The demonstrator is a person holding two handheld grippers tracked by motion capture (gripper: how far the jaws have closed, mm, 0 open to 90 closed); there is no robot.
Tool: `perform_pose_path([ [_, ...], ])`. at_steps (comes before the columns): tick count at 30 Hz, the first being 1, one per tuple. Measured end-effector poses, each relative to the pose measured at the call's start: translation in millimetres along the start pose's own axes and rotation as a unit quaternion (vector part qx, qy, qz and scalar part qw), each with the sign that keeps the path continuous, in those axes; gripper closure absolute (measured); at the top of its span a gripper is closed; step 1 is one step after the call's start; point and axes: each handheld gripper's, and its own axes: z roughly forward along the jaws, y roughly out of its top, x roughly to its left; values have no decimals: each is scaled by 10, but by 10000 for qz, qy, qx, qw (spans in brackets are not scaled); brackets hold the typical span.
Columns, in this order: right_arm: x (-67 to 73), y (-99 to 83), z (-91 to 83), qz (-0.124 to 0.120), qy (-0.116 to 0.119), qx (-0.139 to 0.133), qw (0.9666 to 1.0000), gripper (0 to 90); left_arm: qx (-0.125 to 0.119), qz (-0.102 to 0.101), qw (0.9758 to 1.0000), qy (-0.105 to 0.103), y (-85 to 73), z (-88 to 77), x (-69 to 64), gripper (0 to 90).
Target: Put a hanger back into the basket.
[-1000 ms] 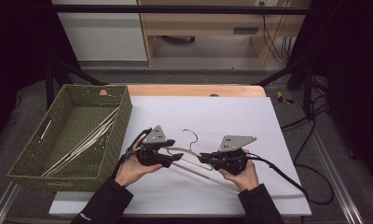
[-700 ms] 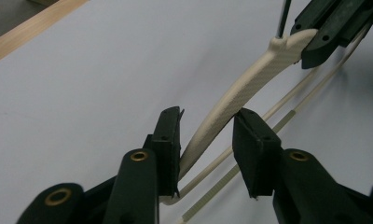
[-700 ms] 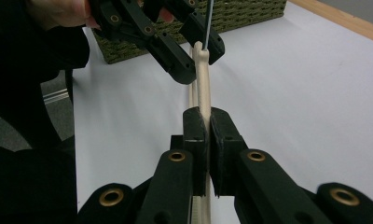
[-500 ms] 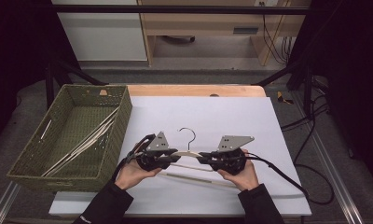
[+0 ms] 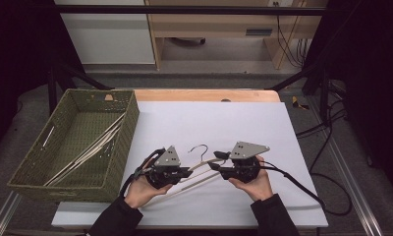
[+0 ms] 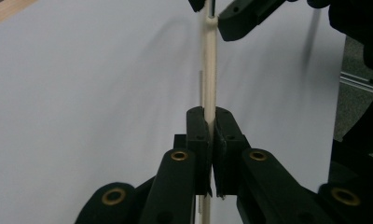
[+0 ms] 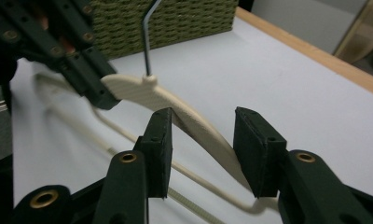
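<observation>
A cream hanger (image 5: 202,171) with a dark metal hook (image 5: 200,147) hangs just above the white table between my two grippers. My left gripper (image 5: 187,172) has just been closing and is now shut on one arm of the hanger (image 6: 209,70), with its pads (image 6: 197,128) pressed on both sides. My right gripper (image 5: 215,165) has just been opening. In the right gripper view the other hanger arm (image 7: 194,119) passes between its jaws, and the right gripper (image 7: 202,135) stands open with a gap to the right pad (image 7: 257,149). My left gripper (image 7: 91,79) grips near the hook (image 7: 149,32).
A green woven basket (image 5: 130,123) stands at the table's left with several more cream hangers (image 5: 86,150) inside. White sheet (image 5: 243,128) covers the table, with a wooden edge (image 5: 204,94) at the back. Cables (image 5: 302,189) trail off to the right.
The left jaws have closed onto the hanger arm while the right jaws have spread apart off it. The left hand shifted slightly; the right hand stayed put.
</observation>
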Motion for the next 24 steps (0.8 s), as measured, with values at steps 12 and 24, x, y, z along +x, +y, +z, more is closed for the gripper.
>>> perform_pose_path([
  [12, -241, -144, -288, 524, -555, -281, 9967, 333, -343, -320, 9978, 467, 39, -266, 81, 866],
  [24, -375, -281, -478, 984, -998, -437, 9892, 109, -745, -307, 9922, 951, 360, -911, 135, 866],
])
